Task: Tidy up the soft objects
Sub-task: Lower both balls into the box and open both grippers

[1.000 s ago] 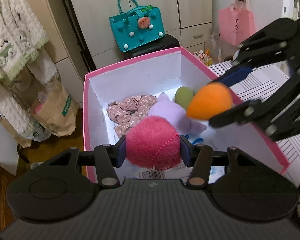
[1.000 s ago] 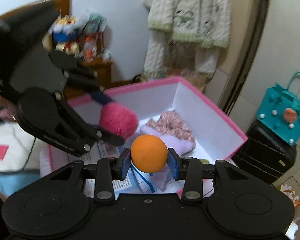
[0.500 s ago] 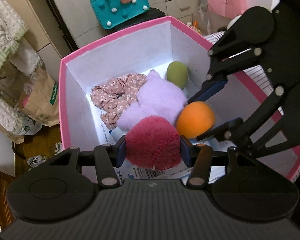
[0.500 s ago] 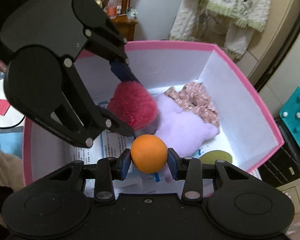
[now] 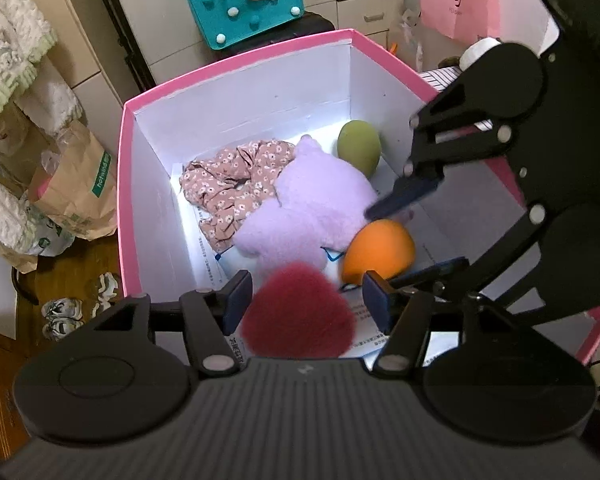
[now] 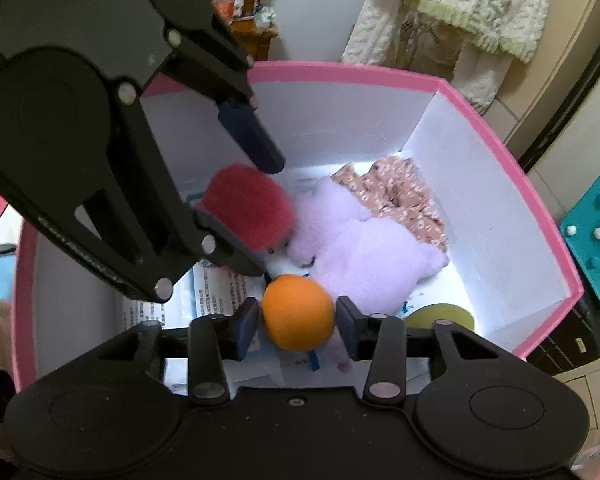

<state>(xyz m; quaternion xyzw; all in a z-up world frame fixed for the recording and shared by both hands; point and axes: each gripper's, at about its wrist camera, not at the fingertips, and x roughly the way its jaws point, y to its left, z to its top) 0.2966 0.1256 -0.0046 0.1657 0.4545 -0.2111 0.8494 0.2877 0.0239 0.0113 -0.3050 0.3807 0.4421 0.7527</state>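
Observation:
Both grippers reach down into a pink box (image 5: 236,60) (image 6: 340,70) with white walls. The left gripper (image 5: 306,300) (image 6: 260,216) has its jaws opening; a fluffy pink ball (image 5: 296,312) (image 6: 248,212) sits blurred between them, with a gap at the right pad. The right gripper (image 6: 298,320) (image 5: 392,244) is opening too, and the orange ball (image 6: 298,312) (image 5: 380,252) lies between its pads with slim gaps on both sides. On the box floor lie a purple plush (image 5: 312,208) (image 6: 364,248), a floral cloth (image 5: 228,180) (image 6: 404,196) and a green ball (image 5: 358,152) (image 6: 440,316).
Printed papers (image 6: 216,292) line the box floor. Behind the box stand a teal bag (image 5: 248,4) on a black case and a pink bag (image 5: 456,0). A brown paper bag (image 5: 76,192) and shoes (image 5: 60,316) sit on the floor to its left.
Both grippers sank into the box and tipped downward. Their jaws widened, and the pink and orange balls came loose from the pads.

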